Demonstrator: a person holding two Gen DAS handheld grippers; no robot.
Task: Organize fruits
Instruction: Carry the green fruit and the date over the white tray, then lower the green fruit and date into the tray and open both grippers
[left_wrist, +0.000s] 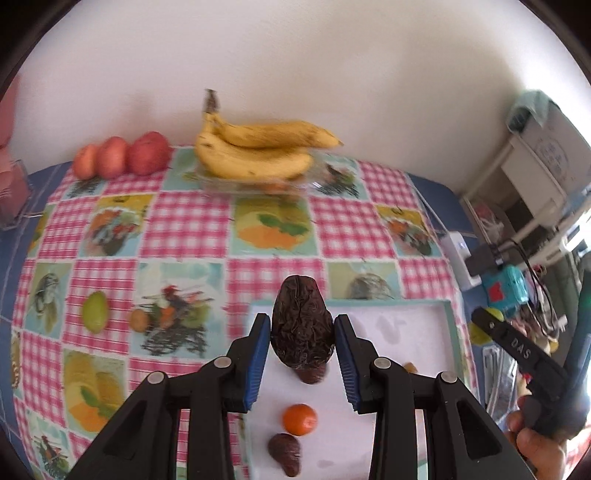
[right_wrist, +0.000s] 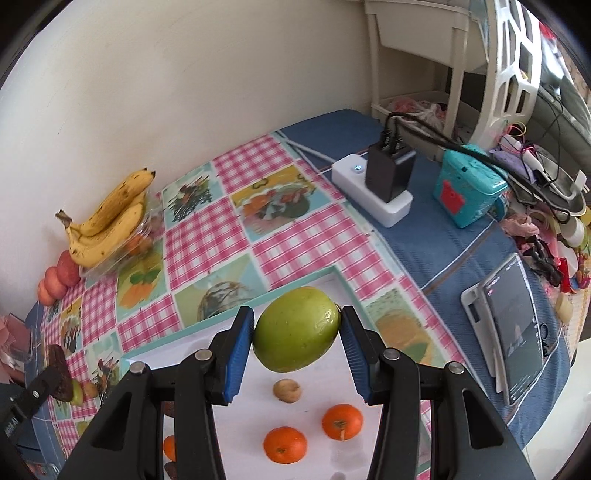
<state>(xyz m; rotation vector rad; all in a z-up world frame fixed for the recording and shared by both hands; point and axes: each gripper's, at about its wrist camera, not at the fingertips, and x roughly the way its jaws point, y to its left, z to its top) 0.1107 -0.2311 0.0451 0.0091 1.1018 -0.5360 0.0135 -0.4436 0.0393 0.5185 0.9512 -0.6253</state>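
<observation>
My left gripper (left_wrist: 302, 334) is shut on a dark, wrinkled fruit (left_wrist: 301, 325), held above the white tray (left_wrist: 406, 325). Below it on the tray lie a small orange (left_wrist: 300, 419) and another dark wrinkled fruit (left_wrist: 284, 448). My right gripper (right_wrist: 297, 332) is shut on a green round fruit (right_wrist: 295, 334) above the same white tray (right_wrist: 325, 369). Under it sit two oranges (right_wrist: 341, 421) (right_wrist: 284, 445) and a small brown fruit (right_wrist: 287, 390). The left gripper with its dark fruit (right_wrist: 59, 373) shows at the left edge of the right wrist view.
Bananas (left_wrist: 255, 151) lie on a clear container (left_wrist: 255, 182) by the wall, red apples (left_wrist: 122, 155) to their left. A green fruit (left_wrist: 95, 310) and a small brown one (left_wrist: 139, 319) rest on the checkered cloth (left_wrist: 192, 221). A power strip (right_wrist: 373, 192), teal box (right_wrist: 465, 184) and phone (right_wrist: 517, 332) stand right.
</observation>
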